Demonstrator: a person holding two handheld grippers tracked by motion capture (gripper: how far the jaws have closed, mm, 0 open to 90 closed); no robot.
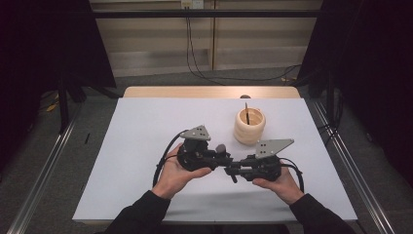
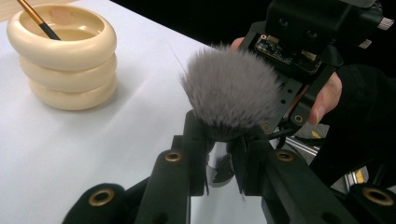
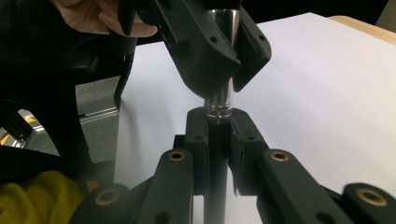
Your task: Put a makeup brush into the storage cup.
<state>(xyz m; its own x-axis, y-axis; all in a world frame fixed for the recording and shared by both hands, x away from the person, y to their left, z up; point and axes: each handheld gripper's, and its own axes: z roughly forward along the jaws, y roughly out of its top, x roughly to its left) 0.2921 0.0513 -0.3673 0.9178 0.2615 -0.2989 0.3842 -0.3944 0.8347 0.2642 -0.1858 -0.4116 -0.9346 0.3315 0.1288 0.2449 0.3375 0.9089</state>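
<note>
A makeup brush with a fluffy grey head (image 2: 231, 93) and a shiny silver ferrule (image 3: 219, 105) is held between both grippers above the white table (image 1: 141, 131). My left gripper (image 2: 219, 140) is shut on the brush just below the bristles. My right gripper (image 3: 218, 126) is shut on the handle lower down. In the high view the left gripper (image 1: 224, 160) and right gripper (image 1: 234, 170) meet tip to tip near the table's front, with the brush head (image 1: 220, 147) poking up between them. Both hands cup the grippers from below.
A cream ribbed holder (image 1: 249, 126) stands behind the grippers, right of the table's middle, with a thin dark brush (image 1: 247, 113) leaning in it. In the left gripper view the holder (image 2: 63, 56) is at the upper left. A wooden strip (image 1: 209, 92) lines the far edge.
</note>
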